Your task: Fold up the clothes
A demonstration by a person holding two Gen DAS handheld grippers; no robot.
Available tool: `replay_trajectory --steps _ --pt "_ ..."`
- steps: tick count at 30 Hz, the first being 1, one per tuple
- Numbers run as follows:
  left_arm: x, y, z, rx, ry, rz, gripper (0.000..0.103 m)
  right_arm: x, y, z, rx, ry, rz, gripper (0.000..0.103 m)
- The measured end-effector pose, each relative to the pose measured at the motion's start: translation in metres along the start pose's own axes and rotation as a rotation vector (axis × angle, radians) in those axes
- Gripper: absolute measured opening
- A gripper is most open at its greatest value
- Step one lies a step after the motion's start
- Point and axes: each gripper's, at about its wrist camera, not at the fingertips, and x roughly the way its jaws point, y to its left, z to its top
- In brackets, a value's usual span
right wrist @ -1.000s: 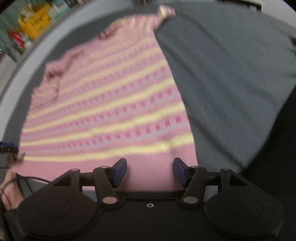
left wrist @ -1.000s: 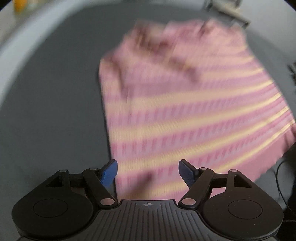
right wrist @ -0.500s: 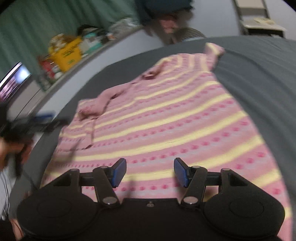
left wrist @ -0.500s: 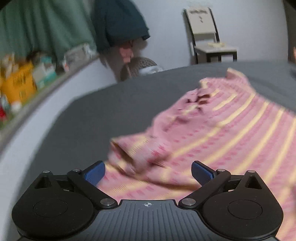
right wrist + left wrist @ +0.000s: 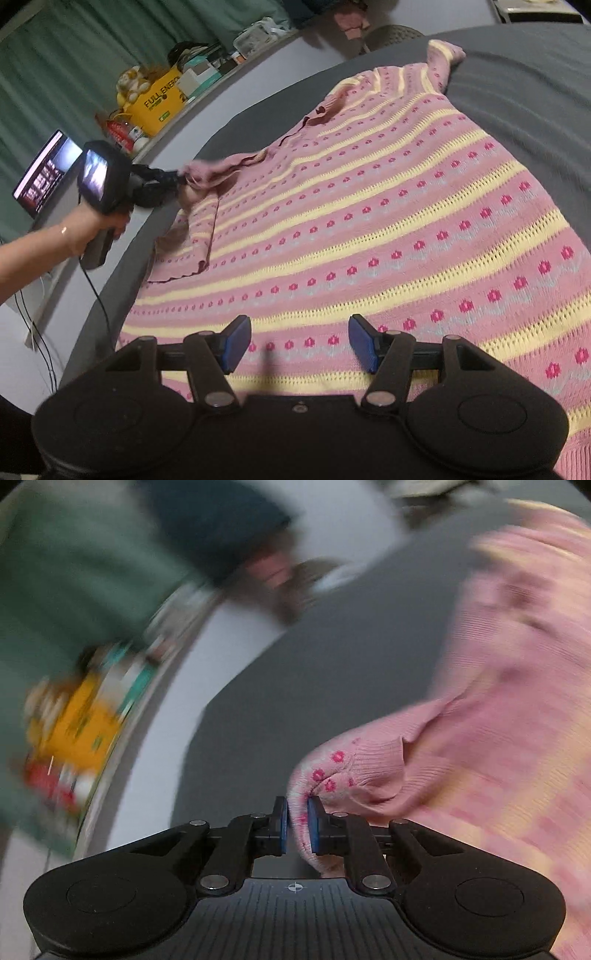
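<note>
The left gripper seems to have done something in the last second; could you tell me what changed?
The left gripper swung to the pink sweater's sleeve; its wide-open jaws are closing on the cuff. The right gripper stayed open, empty, above the hem; the sweater's body still lies spread flat.

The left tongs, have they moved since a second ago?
Yes. The left tongs have swung from over the pink sweater's body out to its sleeve, toward the shelf side of the grey bed, and are closing on the sleeve.

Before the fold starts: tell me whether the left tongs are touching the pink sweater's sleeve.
Touching. In the left wrist view the closing left tongs have the pink sweater's sleeve bunched between their blue pads, fabric against both.
</note>
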Motion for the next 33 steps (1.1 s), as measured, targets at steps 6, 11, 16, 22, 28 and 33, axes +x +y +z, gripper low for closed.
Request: replay_trajectory --steps 6,11,16,22,28,33 --pt "0.063 0.039 0.011 -0.429 0.119 -0.156 0.026 -0.002 0.002 -0.006 -0.064 -0.017 -0.003 0.057" --pt "0.064 0.062 -0.021 -0.621 0.131 -0.276 0.051 -0.001 0.000 -0.005 -0.061 -0.023 0.002 0.058" --pt "0.036 0.084 -0.072 -0.740 0.118 -0.487 0.091 0.002 0.001 -0.002 -0.044 -0.018 0.014 0.063" --pt "0.006 0.060 -0.088 -0.617 0.055 -0.524 0.087 -0.001 -0.006 -0.002 0.019 -0.015 0.035 0.063" --pt "0.029 0.039 -0.073 -0.667 0.120 -0.439 0.024 -0.005 -0.008 -0.006 0.026 -0.026 0.037 0.063" --pt "0.041 0.044 -0.071 -0.747 0.126 -0.476 0.008 -0.005 0.004 -0.011 -0.093 -0.032 -0.003 0.064"
